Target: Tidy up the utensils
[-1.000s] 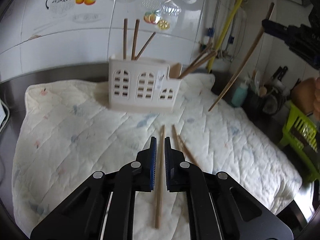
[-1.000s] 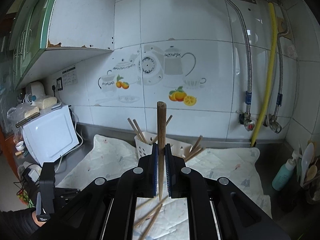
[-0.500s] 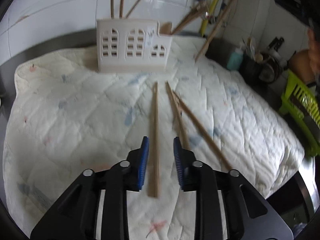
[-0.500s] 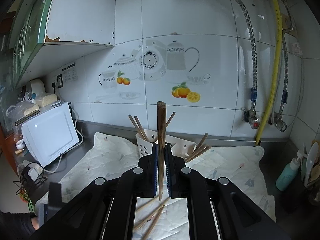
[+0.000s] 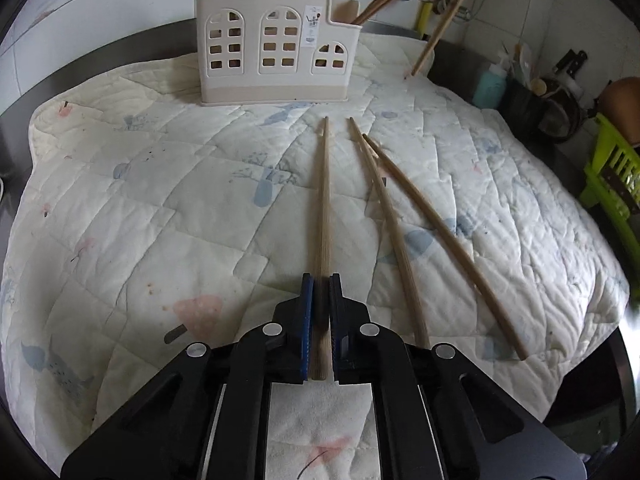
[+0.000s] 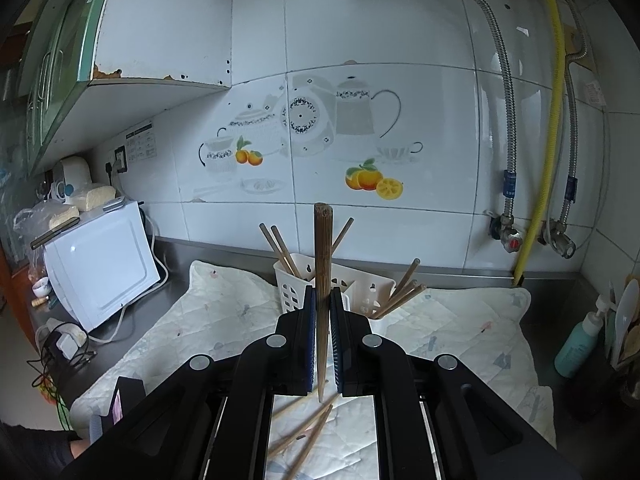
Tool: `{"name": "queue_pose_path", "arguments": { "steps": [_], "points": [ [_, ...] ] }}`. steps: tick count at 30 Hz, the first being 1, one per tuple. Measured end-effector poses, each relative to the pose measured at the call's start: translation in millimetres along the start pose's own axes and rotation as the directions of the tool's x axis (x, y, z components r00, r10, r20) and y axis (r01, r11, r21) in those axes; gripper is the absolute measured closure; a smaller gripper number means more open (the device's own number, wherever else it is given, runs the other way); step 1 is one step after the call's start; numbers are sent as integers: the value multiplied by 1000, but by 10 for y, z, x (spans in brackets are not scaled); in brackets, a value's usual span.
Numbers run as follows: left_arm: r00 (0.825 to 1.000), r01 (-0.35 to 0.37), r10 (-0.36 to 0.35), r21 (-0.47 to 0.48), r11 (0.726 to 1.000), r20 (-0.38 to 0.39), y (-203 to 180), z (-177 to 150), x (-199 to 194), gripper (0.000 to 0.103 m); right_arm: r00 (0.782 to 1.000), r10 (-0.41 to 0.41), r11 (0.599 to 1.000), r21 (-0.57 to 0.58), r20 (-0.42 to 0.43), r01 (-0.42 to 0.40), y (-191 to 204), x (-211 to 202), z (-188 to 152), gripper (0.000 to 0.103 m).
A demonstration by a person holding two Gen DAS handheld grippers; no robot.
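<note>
My left gripper [image 5: 319, 280] is shut on the near end of a wooden chopstick [image 5: 323, 200] that lies on the quilted cloth [image 5: 160, 200]. Two more chopsticks [image 5: 384, 216] lie just to its right. A cream utensil holder [image 5: 276, 48] with several chopsticks in it stands at the far side of the cloth. My right gripper [image 6: 319, 292] is shut on another chopstick [image 6: 322, 252], held upright in the air above the holder [image 6: 336, 284]. That chopstick also shows at the top right of the left wrist view [image 5: 444, 24].
A white microwave [image 6: 104, 264] stands at the left of the counter. A teal bottle [image 6: 580, 344] and a dark utensil pot [image 5: 536, 104] stand at the right, next to a green rack [image 5: 612, 172]. Pipes and a yellow hose [image 6: 548, 120] run down the tiled wall.
My left gripper opened, dropped low to the cloth and shut again on the chopstick's near end. My right gripper moved slightly nearer the holder with its chopstick.
</note>
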State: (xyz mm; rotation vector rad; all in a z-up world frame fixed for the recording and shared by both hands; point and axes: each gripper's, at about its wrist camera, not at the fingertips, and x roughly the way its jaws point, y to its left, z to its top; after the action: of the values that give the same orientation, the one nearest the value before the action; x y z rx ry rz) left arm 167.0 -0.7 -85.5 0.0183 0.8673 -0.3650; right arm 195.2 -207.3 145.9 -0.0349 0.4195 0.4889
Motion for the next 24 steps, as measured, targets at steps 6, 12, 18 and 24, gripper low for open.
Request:
{"name": "queue_pose_path", "arguments": {
  "steps": [6,12,18,24],
  "points": [
    [997,4,-3,-8,1000,81,-2,135,-208,97,1000,-2,1000,2,14,2,-22,-46,16,96],
    [982,13,-8,-25,1000,187,9,352,-418,98,999,-3,1000,14,32,2,-51,-73,54,96],
    [961,16,-7,-33,999,275,20,552,-519,98,999,-1,1000,18,52,0,-62,-67,125,96],
    [945,23,-9,-38,999,328,36,685,-566,98,997,-8,1000,23,77,7,-87,-19,218,96]
  ]
}}
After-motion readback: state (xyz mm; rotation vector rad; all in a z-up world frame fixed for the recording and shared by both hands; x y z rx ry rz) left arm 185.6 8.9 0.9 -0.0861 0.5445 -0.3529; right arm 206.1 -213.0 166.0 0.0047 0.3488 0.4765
